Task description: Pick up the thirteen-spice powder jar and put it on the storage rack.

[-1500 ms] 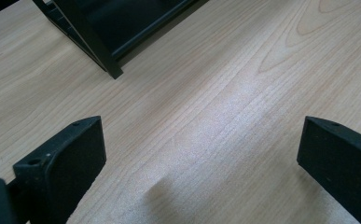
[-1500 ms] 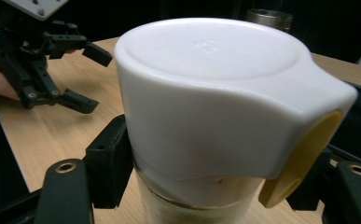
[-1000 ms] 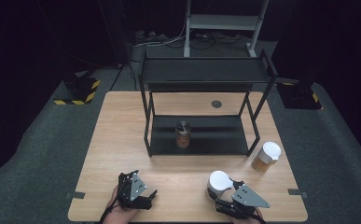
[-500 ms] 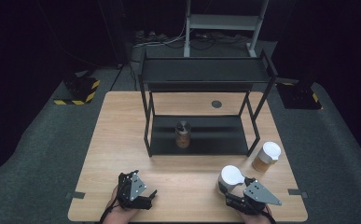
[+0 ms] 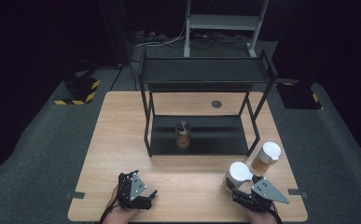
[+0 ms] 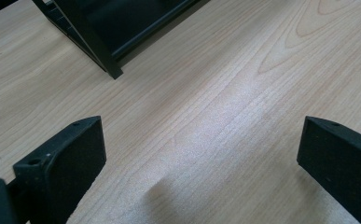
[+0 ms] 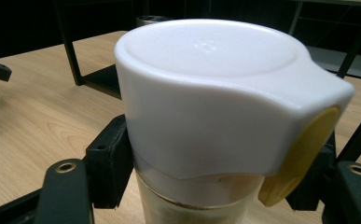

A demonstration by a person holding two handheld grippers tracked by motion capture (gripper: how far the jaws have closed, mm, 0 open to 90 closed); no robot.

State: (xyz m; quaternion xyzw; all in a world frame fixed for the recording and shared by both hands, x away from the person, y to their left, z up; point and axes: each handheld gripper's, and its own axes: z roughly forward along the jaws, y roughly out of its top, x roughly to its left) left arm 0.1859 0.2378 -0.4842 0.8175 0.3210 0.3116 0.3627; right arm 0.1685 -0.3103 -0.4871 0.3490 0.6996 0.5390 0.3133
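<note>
Two tongs near the table (image 5: pixel 122 135) front edge. Right tongs (image 5: pixel 241 192) pinching a white-lidded jar (image 5: pixel 236 176) just under its lid, jar upright between the jaws. Left tongs (image 5: pixel 143 199) spread wide over bare wood, nothing between them. Second white-lidded jar (image 5: pixel 267 156) just beyond the right tongs, beside a black rack (image 5: pixel 206 74) leg. Small brown jar (image 5: pixel 183 134) under the rack, well ahead of both tongs.

On the table (image 5: pixel 122 140) I see a rack (image 5: pixel 204 74) at the middle, with a jar (image 5: pixel 183 134) on its lower shelf. A second jar (image 5: pixel 267 156) stands right of the rack; a third (image 5: pixel 237 176) sits nearer me, between my right gripper's (image 5: pixel 238 192) jaws. My left gripper (image 5: pixel 145 198) rests front-left.
</note>
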